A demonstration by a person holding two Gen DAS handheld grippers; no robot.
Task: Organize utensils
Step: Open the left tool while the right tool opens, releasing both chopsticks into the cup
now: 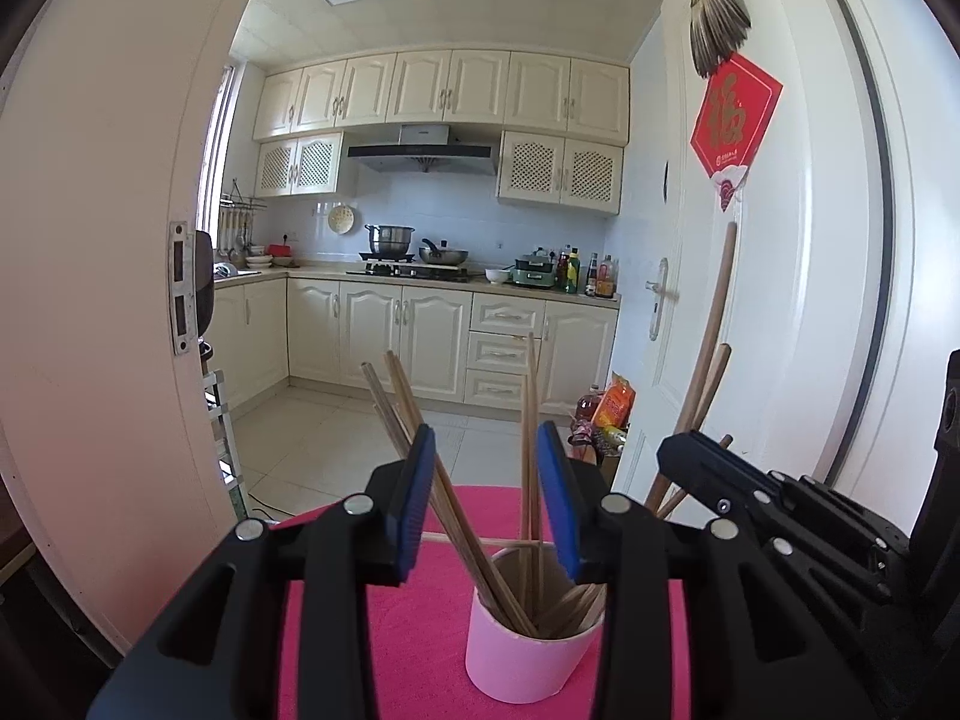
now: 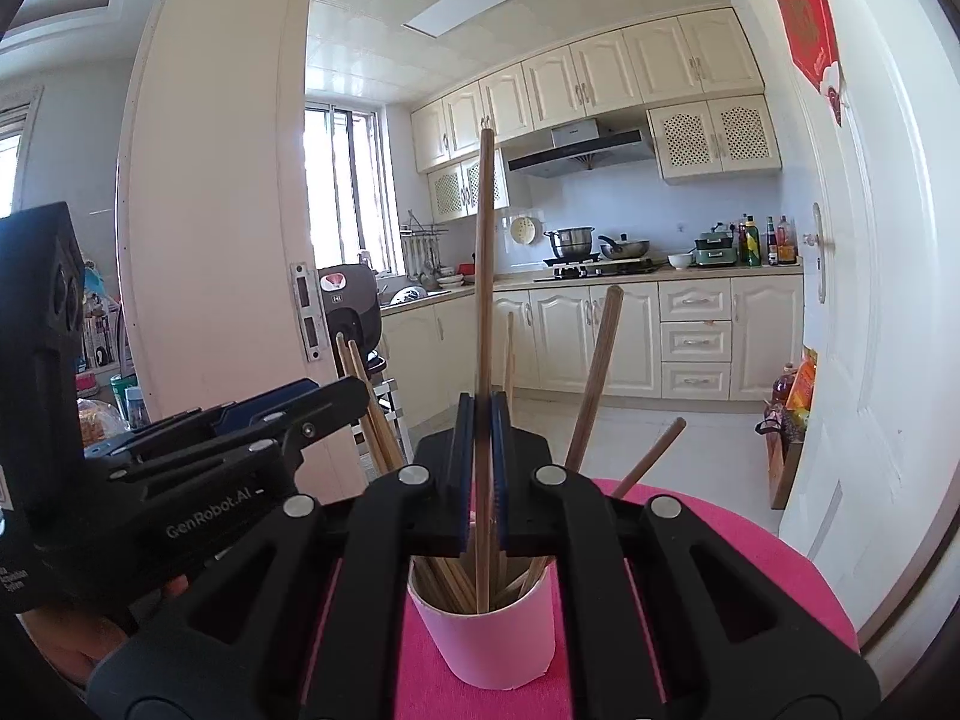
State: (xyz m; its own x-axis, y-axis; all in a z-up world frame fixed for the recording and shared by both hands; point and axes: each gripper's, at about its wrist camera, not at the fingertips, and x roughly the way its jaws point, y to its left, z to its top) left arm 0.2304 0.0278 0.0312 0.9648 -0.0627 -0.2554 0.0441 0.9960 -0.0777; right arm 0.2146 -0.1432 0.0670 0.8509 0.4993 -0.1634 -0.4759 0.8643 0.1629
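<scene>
One pink cup (image 1: 528, 654) stands on the pink tablecloth (image 1: 372, 648), and I take it as my landmark. It is the only container here, and it holds a bundle of wooden chopsticks (image 1: 420, 420); they overlap too much inside for me to count them all. In the left view I can pick out roughly three leaning away to the cup's left and two standing nearly upright near its middle, plus one thin stick (image 1: 480, 540) lying crosswise behind the cup.

I have two tools. My left gripper (image 1: 487, 498) hangs just above the cup with its blue pads wide apart; chopsticks pass between them, but I cannot tell that either pad touches one.

My right gripper (image 2: 483, 468) sits directly over the cup's mouth, its pads closed tight on one long chopstick (image 2: 485, 276), which stands upright with its lower end down inside the cup. Two more chopsticks (image 2: 594, 378) lean out to the cup's right.
</scene>
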